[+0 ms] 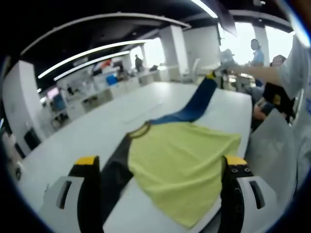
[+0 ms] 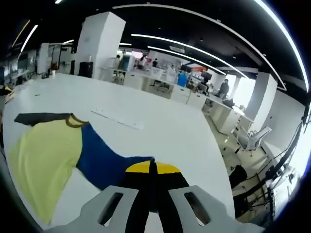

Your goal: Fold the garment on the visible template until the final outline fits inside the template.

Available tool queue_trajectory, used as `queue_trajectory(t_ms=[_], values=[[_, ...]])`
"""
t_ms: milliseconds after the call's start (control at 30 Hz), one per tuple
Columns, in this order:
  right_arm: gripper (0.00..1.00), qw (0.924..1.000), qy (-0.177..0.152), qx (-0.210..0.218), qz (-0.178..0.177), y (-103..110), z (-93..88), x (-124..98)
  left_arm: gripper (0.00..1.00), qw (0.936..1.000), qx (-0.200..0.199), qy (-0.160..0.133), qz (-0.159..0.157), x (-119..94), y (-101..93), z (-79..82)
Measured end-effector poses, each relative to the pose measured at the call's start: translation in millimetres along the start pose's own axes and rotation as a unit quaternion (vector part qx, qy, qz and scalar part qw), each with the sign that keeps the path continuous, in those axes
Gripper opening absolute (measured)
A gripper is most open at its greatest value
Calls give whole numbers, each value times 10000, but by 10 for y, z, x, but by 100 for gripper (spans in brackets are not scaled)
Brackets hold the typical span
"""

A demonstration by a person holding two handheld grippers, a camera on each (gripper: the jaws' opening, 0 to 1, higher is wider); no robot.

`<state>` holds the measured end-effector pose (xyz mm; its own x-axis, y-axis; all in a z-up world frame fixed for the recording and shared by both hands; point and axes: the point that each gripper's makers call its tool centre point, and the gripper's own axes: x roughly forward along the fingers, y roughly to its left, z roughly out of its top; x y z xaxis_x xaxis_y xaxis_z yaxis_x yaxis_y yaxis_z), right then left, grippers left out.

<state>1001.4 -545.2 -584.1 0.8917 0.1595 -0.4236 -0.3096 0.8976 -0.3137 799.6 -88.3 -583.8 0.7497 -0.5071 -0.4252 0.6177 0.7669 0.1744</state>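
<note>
left gripper view: T-shirt [image 1: 180,160] spread yellow-body-up on the white worktop [image 1: 87,136], near hem at the worktop edge; left gripper [image 1: 163,170] jaws spread, empty | right gripper view: right gripper [image 2: 152,171] jaws pinched on the blue sleeve [image 2: 104,160], lifted outward (fold barely begun, judging by the flat body); open worktop beyond; template outline not discernible

White table [image 1: 87,136], yellow-blue garment [image 1: 180,160] spread flat on it.

Bright strip lights — window glare, soft blur
</note>
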Motion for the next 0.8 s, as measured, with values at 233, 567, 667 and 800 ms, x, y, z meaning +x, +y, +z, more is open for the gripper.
queue_trajectory(t_ms=[233, 567, 667, 800], values=[[1, 9995, -130, -257, 147, 141, 353, 82, 100, 9998, -15, -121, 128, -83, 96, 8], [1, 9948, -238, -514, 848, 858, 556, 193, 100, 9995, -120, -227, 195, -167, 116, -33], [1, 9928, -248, -547, 1035, 1042, 614, 264, 100, 9995, -130, -216, 180, -162, 113, -50], [1, 9887, -277, -541, 1370, 1394, 720, 370, 100, 9995, -154, -240, 143, -163, 108, -61]])
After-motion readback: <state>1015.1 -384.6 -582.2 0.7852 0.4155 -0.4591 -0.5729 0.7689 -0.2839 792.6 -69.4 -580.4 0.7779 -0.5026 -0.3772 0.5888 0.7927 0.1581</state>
